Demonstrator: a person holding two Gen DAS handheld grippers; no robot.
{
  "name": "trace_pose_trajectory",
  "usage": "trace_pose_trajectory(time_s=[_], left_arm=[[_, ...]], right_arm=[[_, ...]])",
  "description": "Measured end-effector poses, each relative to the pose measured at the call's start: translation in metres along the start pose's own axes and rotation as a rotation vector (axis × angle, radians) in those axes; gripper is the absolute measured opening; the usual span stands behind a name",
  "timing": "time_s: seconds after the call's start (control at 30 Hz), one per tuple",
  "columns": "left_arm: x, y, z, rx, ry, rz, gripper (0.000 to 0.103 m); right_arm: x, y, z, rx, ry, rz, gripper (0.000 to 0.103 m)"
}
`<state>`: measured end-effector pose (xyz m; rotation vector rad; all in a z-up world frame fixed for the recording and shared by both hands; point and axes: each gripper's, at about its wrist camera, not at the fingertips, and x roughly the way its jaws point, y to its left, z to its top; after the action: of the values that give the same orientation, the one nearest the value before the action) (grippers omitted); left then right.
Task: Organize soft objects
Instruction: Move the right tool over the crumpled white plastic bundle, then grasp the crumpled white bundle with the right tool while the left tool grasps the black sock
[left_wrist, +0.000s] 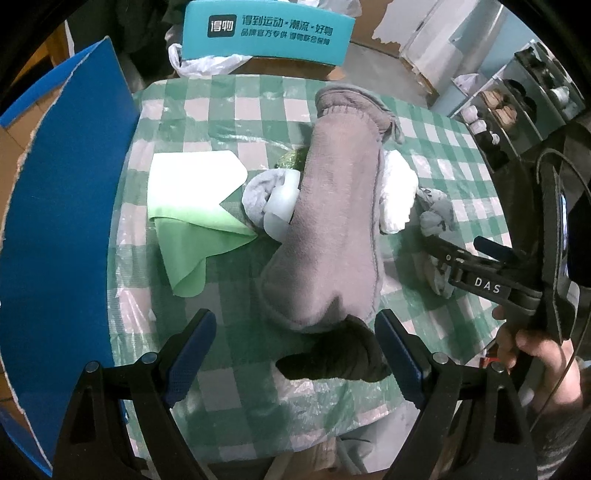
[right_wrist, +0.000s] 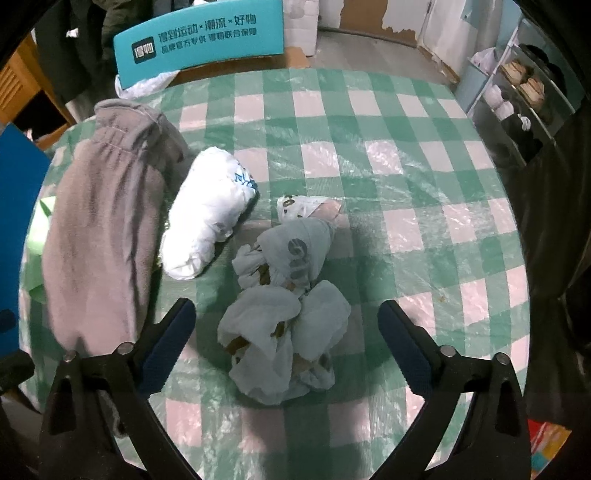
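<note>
A long grey fleece garment (left_wrist: 336, 221) lies down the middle of the table; it also shows at the left of the right wrist view (right_wrist: 99, 229). My left gripper (left_wrist: 295, 350) is open, its jaws either side of the garment's dark near end (left_wrist: 332, 358). A green cloth (left_wrist: 195, 218), a pale rolled item (left_wrist: 269, 195) and a white bundle (left_wrist: 399, 188) lie beside it. My right gripper (right_wrist: 286, 332) is open above a crumpled pale printed cloth (right_wrist: 288, 306). The white bundle (right_wrist: 207, 214) lies to its left.
The table has a green-and-white checked plastic cover (right_wrist: 406, 177). A blue board (left_wrist: 62, 206) stands along the left edge. A teal box (left_wrist: 266, 33) sits behind the table. A shelf unit (right_wrist: 517, 96) stands at the far right.
</note>
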<state>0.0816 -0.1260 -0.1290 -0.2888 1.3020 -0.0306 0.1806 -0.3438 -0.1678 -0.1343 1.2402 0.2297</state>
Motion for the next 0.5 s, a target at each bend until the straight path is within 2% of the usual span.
trace_pose_trajectory(time_s=[0.13,0.27,0.33,0.5], left_arm=[[0.005,0.002,0.003,-0.015,0.005,0.002,0.089],[0.009,0.003,0.005,-0.026,0.015,0.002,0.089],[0.01,0.002,0.005,-0.028,0.018,-0.002,0.089],[0.013,-0.003,0.003,-0.02,0.026,-0.001,0.089]], right_arm=[[0.009,0.001,-0.001,-0.009,0.012,-0.01,0.094],[0.018,0.005,0.0,-0.023,0.031,-0.011,0.084],[0.023,0.01,-0.001,-0.041,0.049,-0.012,0.074],[0.027,0.016,-0.005,-0.062,0.076,-0.015,0.037]])
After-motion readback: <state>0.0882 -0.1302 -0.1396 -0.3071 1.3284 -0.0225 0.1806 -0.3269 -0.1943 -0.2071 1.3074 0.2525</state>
